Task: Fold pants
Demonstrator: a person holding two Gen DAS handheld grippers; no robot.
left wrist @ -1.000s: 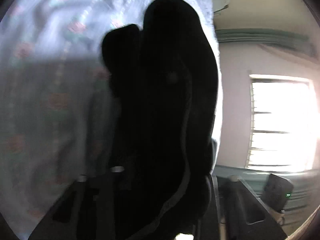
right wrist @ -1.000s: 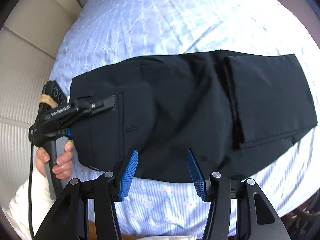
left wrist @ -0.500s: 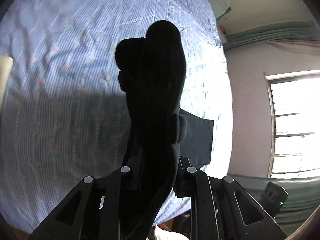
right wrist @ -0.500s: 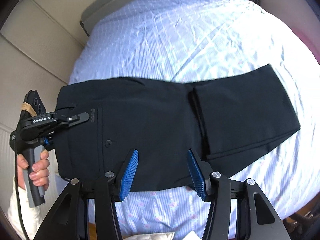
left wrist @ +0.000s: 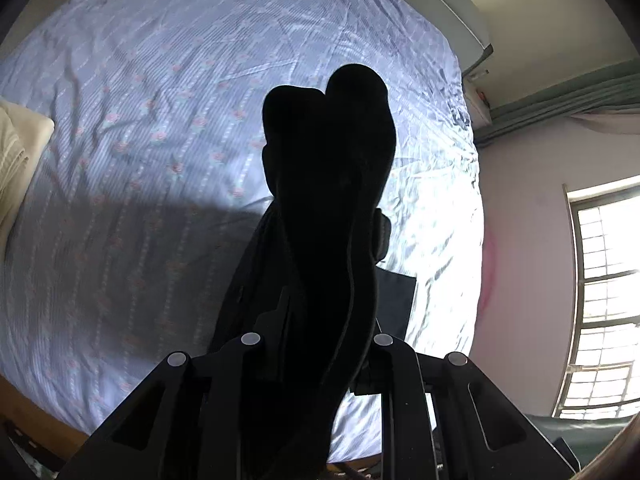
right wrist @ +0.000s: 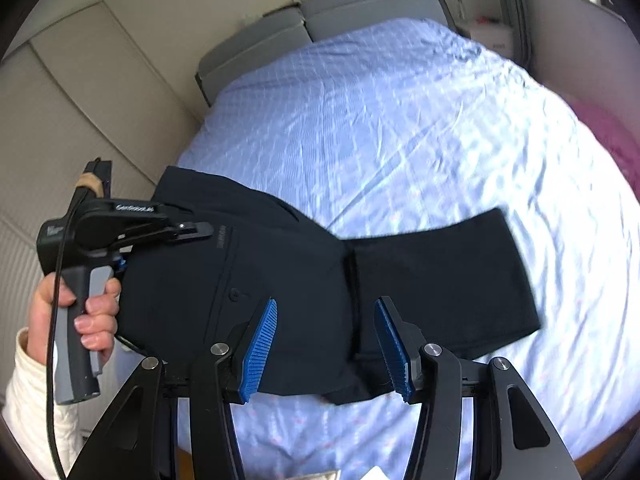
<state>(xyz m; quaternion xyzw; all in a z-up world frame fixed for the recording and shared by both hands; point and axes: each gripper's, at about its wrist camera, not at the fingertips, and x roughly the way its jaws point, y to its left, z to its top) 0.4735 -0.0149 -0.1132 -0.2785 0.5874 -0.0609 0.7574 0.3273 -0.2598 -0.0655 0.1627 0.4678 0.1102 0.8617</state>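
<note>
My left gripper (left wrist: 320, 344) pinches the pants (right wrist: 304, 288) at the waist. My right gripper (right wrist: 325, 350) hangs spread above them on the bed (right wrist: 400, 120).

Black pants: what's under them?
The black pants lie on the striped blue bedsheet, which shows all around them. Left tongs grip the waistband. Anything beneath the fabric itself is covered.

The pants (right wrist: 304, 280) lie on the bed (right wrist: 400, 120), across its near part, with the folded leg end to the right of the waist. At the waist's left edge the left gripper (right wrist: 200, 231) sits clamped on the fabric. The right gripper (right wrist: 325, 344) hangs above the pants' near edge, jaws apart. Beyond the pants, at the bed's far end, stands the headboard (right wrist: 360, 8).
</note>
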